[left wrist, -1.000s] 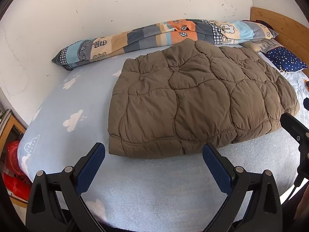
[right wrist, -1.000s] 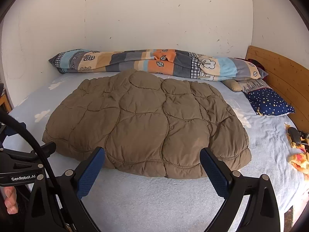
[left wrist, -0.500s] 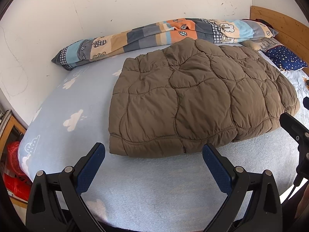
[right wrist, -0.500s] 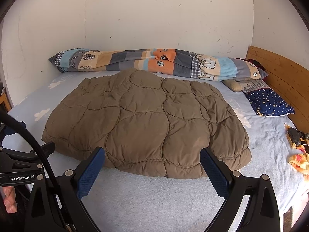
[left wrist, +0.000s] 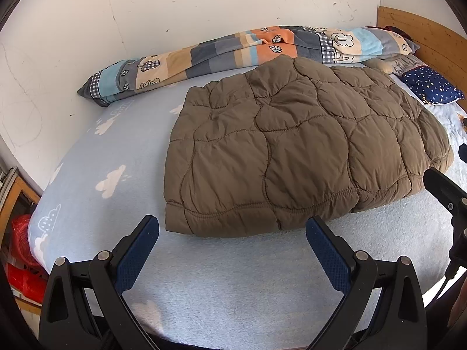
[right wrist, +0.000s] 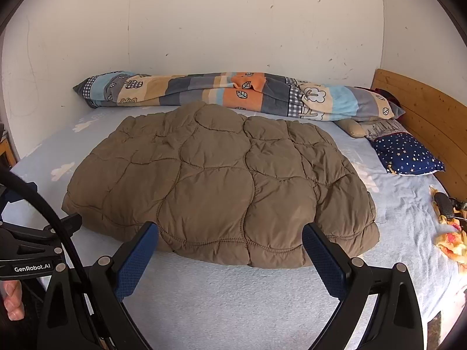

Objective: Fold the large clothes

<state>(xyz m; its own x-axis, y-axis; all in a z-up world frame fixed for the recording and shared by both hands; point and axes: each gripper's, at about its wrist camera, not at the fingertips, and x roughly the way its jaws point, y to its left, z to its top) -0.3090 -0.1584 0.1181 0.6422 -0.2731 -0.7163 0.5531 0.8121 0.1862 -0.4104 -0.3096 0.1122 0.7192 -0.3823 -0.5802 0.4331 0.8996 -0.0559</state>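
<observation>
A brown quilted padded garment point(left wrist: 297, 151) point(right wrist: 216, 183) lies folded into a thick flat bundle in the middle of the light blue bed point(left wrist: 221, 285) point(right wrist: 233, 297). My left gripper point(left wrist: 232, 227) hovers open just short of the bundle's near left corner, with nothing between its blue pads. My right gripper point(right wrist: 230, 234) is open too, its fingertips at the bundle's near hem, nothing held. The right gripper's black body shows at the right edge of the left wrist view, and the left gripper's body at the left edge of the right wrist view.
A rolled patchwork blanket point(right wrist: 233, 93) lies along the white wall behind the garment. A navy star-print pillow point(right wrist: 405, 154) and a wooden headboard point(right wrist: 423, 113) are at the right. Small yellow-orange items point(right wrist: 449, 233) sit near the bed's right edge. A red object point(left wrist: 20, 248) is beside the bed.
Both wrist views have shifted slightly, so the garment sits a touch lower and nearer the fingertips. The garment has not moved and both grippers stay open.
</observation>
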